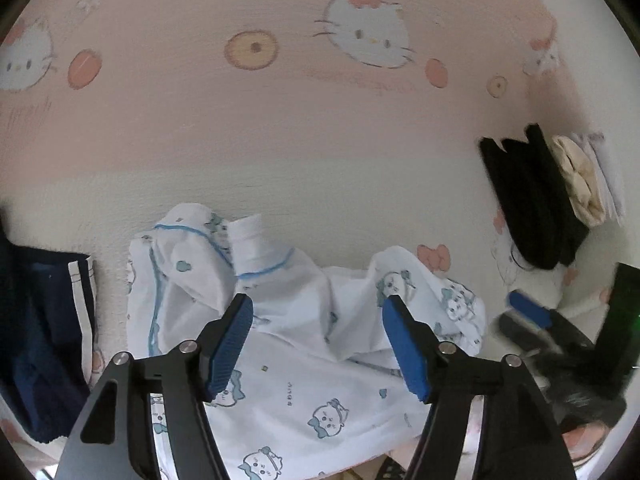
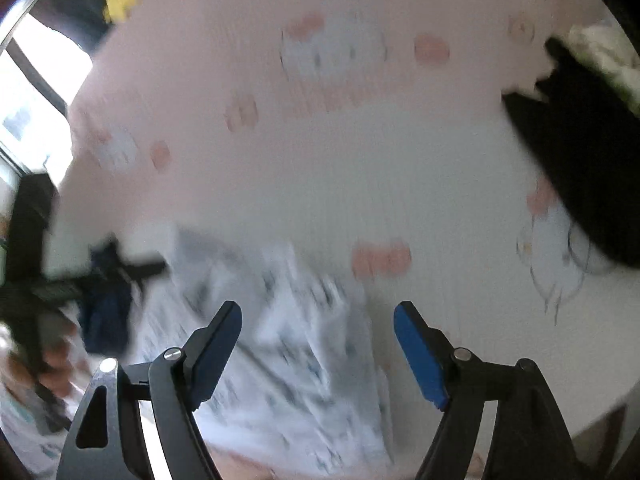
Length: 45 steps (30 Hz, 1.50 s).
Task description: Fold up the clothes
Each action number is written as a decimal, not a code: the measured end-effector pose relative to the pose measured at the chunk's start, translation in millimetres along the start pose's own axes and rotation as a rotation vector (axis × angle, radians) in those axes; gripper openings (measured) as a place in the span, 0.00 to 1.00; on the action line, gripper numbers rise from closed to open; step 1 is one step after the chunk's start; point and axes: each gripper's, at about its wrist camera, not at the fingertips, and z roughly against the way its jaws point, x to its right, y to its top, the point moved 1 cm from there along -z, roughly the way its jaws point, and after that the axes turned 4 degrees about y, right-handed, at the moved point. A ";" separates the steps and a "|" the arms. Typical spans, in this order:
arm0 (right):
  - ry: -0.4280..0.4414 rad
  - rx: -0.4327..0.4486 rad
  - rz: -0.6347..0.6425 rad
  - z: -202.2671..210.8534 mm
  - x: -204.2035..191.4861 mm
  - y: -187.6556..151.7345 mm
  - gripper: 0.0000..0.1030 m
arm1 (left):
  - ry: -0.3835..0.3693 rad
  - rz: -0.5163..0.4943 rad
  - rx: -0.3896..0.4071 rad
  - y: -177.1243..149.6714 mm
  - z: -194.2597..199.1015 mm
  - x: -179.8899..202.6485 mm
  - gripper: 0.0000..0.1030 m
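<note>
A white garment with blue trim and small cartoon prints (image 1: 288, 344) lies crumpled on the pink cartoon-cat bedsheet (image 1: 280, 128). My left gripper (image 1: 318, 308) hovers over it, open, nothing between its blue pads. In the right wrist view, which is blurred, the same white garment (image 2: 288, 344) lies below my right gripper (image 2: 318, 314), also open with nothing between its pads. The right gripper (image 1: 532, 312) shows blurred at the right of the left wrist view. The left gripper (image 2: 60, 280) and a hand holding it appear at the left of the right wrist view.
A navy garment with white stripes (image 1: 44, 336) lies at the left. A folded black garment (image 1: 528, 196) with a cream one (image 1: 580, 180) beside it sits at the right, the black garment (image 2: 580, 152) also in the right wrist view. A bright window (image 2: 36, 92) stands far left.
</note>
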 end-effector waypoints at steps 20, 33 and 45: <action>0.059 -0.158 -0.160 -89.9 -0.2 23.8 0.76 | 0.078 0.063 -0.087 35.8 -63.4 -12.2 0.63; -0.021 -0.280 -0.118 -136.5 -12.0 16.7 0.76 | 0.137 0.020 -0.061 31.0 -86.8 -9.5 0.63; 0.164 -0.267 -0.113 -123.6 -16.1 11.0 0.15 | 0.187 -0.079 0.081 8.6 -52.5 -12.5 0.21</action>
